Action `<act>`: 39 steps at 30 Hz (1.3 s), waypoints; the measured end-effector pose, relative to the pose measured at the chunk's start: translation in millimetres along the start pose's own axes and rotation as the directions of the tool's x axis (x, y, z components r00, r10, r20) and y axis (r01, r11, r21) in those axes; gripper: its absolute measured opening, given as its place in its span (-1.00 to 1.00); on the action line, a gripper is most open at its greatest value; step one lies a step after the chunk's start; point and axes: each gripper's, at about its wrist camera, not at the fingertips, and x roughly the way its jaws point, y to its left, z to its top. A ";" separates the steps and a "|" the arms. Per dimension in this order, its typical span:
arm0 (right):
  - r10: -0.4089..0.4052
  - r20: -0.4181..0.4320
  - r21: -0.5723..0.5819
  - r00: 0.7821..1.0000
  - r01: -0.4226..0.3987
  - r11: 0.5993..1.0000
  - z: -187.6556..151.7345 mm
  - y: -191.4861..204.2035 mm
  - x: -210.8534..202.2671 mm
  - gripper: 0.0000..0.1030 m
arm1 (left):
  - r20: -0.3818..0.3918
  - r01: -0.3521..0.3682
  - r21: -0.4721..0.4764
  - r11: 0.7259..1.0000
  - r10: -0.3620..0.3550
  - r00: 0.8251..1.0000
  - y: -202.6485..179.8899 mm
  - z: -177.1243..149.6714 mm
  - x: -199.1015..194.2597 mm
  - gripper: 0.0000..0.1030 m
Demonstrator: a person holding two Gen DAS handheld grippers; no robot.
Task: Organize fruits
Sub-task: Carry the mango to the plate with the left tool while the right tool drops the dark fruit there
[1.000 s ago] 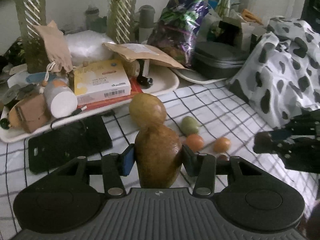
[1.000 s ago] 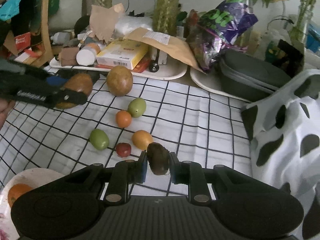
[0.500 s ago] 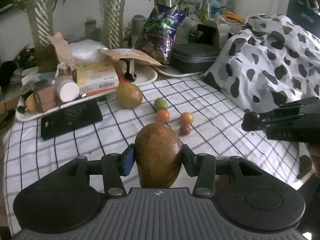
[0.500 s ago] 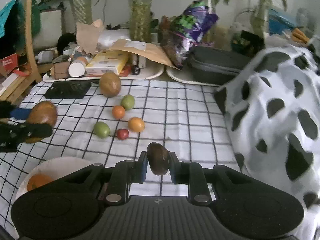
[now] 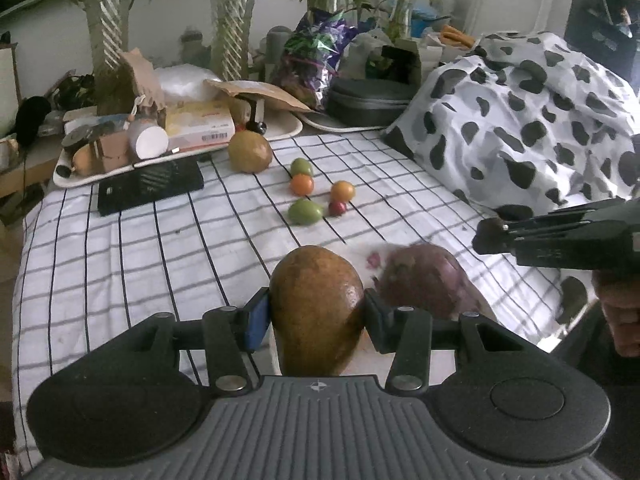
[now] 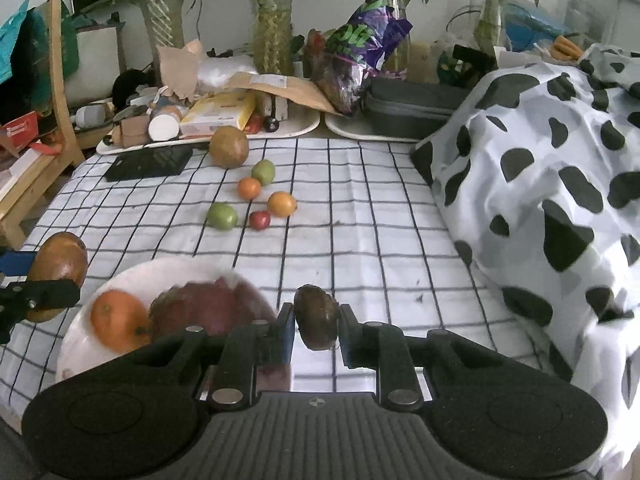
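My left gripper is shut on a large brown mango, held above the near edge of the checked cloth; it also shows in the right wrist view. My right gripper is shut on a small dark brown fruit. A white plate near the front holds an orange and a purple-red fruit, which also shows in the left wrist view. A round brown fruit, two green fruits, two orange fruits and a small red fruit lie on the cloth.
Cluttered white trays with boxes, a jar and paper line the far edge, with a black flat case, a dark zip case and plant vases behind. A cow-print cloth is heaped at the right.
Both grippers have drawn back toward the near edge with their fruits. The fruit cluster looks farther away and the plate with the orange and purple fruit has come into view.
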 end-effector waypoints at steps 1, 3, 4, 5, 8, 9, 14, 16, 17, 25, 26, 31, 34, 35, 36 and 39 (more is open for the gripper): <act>0.002 0.000 -0.001 1.000 -0.002 1.000 -2.8 1.4 -2.5 -0.55 | 0.000 0.003 -0.002 1.000 -0.003 1.000 -1.8 -3.4 -3.1 -0.10; 0.004 -0.001 -0.002 1.000 -0.004 1.000 -8.7 5.0 -7.6 -0.55 | -0.004 0.009 -0.008 1.000 -0.009 1.000 -5.5 -8.7 -7.6 -0.10; 0.006 -0.002 -0.003 1.000 -0.006 1.000 -12.0 7.0 -10.0 -0.55 | -0.008 0.010 -0.009 1.000 -0.010 1.000 -7.0 -11.4 -9.5 -0.10; 0.007 -0.004 -0.004 1.000 -0.007 1.000 -14.8 8.7 -12.0 -0.55 | -0.014 0.010 -0.010 1.000 -0.010 1.000 -8.2 -13.8 -10.7 -0.10; 0.017 -0.012 -0.005 1.000 -0.017 1.000 -23.0 13.9 -17.8 -0.55 | -0.037 0.008 -0.018 1.000 -0.009 0.999 -11.4 -22.1 -14.0 -0.10; 0.021 -0.014 -0.004 1.000 -0.021 1.000 -26.0 15.3 -19.5 -0.55 | -0.044 0.012 -0.020 1.000 -0.013 0.999 -12.3 -24.7 -14.8 -0.10; 0.064 -0.039 -0.003 0.997 -0.064 0.998 -39.1 25.2 -24.3 -0.55 | -0.070 0.026 -0.018 1.000 -0.027 0.997 -16.9 -31.1 -14.6 -0.09; 0.093 -0.055 -0.004 0.994 -0.093 0.996 -42.5 29.4 -23.9 -0.55 | -0.082 0.030 -0.010 1.000 -0.030 0.996 -19.3 -32.6 -12.6 -0.10; 0.111 -0.065 0.000 0.992 -0.112 0.994 -43.5 31.1 -22.7 -0.55 | -0.087 0.032 -0.007 0.999 -0.032 0.996 -20.3 -33.5 -11.8 -0.10; 0.219 -0.133 0.028 0.967 -0.217 0.976 -46.1 39.1 -9.2 -0.55 | -0.144 0.036 -0.018 0.999 -0.038 0.989 -17.8 -36.3 3.2 -0.09; 0.227 -0.137 0.031 0.964 -0.225 0.974 -46.1 39.6 -7.9 -0.55 | -0.150 0.034 -0.017 0.999 -0.036 0.988 -17.8 -36.7 4.9 -0.09; 0.246 -0.148 0.039 0.958 -0.243 0.969 -45.8 38.7 -4.0 -0.54 | -0.169 0.027 -0.012 1.000 -0.029 0.985 -18.0 -36.9 11.0 -0.08; 0.250 -0.145 0.042 0.957 -0.246 0.968 -46.3 38.4 -4.2 -0.51 | -0.176 0.019 -0.001 1.000 -0.019 0.984 -19.3 -36.1 13.3 -0.08; 0.250 -0.144 0.042 0.958 -0.246 0.968 -46.2 38.2 -4.5 -0.42 | -0.179 0.016 0.005 1.000 -0.015 0.984 -20.0 -36.0 13.9 -0.08; 0.251 -0.144 0.043 0.957 -0.247 0.968 -46.2 38.0 -4.4 -0.32 | -0.180 0.014 0.010 1.000 -0.012 0.984 -20.6 -35.6 14.7 -0.08; 0.244 -0.136 0.043 0.960 -0.241 0.970 -46.0 36.9 -5.7 -0.05 | -0.187 0.007 0.033 0.999 -0.001 0.982 -23.1 -35.9 17.0 -0.05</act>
